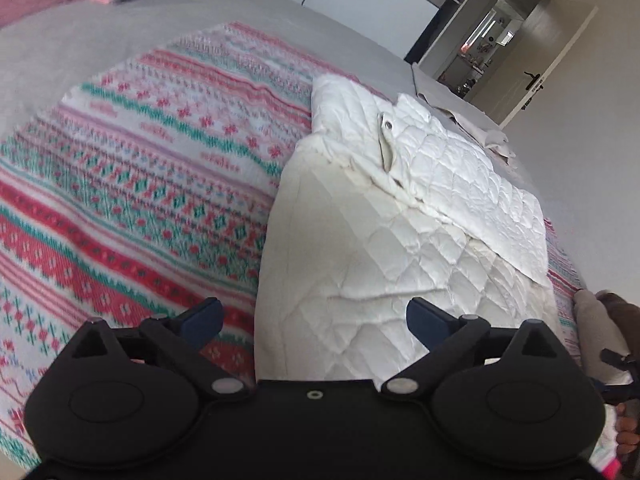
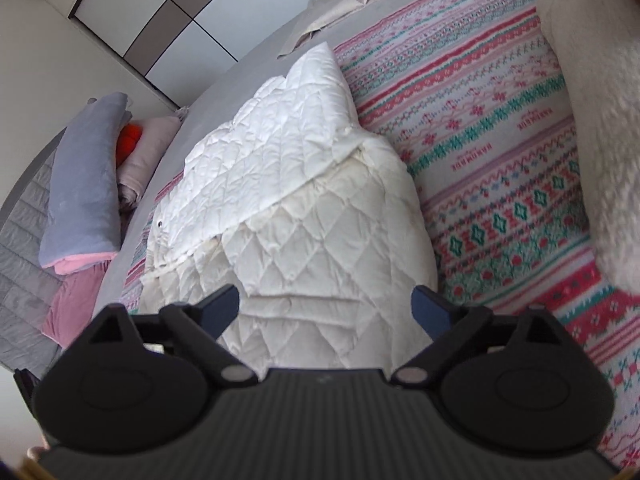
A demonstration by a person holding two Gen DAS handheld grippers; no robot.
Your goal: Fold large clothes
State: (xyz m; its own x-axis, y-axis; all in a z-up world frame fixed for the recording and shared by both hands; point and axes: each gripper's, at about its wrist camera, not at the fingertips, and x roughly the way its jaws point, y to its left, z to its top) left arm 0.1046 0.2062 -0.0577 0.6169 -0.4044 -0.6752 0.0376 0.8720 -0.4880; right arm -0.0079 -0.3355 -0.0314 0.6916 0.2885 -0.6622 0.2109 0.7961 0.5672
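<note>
Both grippers are hanging wide and empty over the bed, left gripper [image 1: 314, 314] and right gripper [image 2: 326, 306] gripping nothing. The white quilted jacket [image 1: 404, 220] is lying folded on the patterned blanket [image 1: 140, 184], probably spread as a clean folding surface. The blanket's woven lettering is looking too small to read.
</note>
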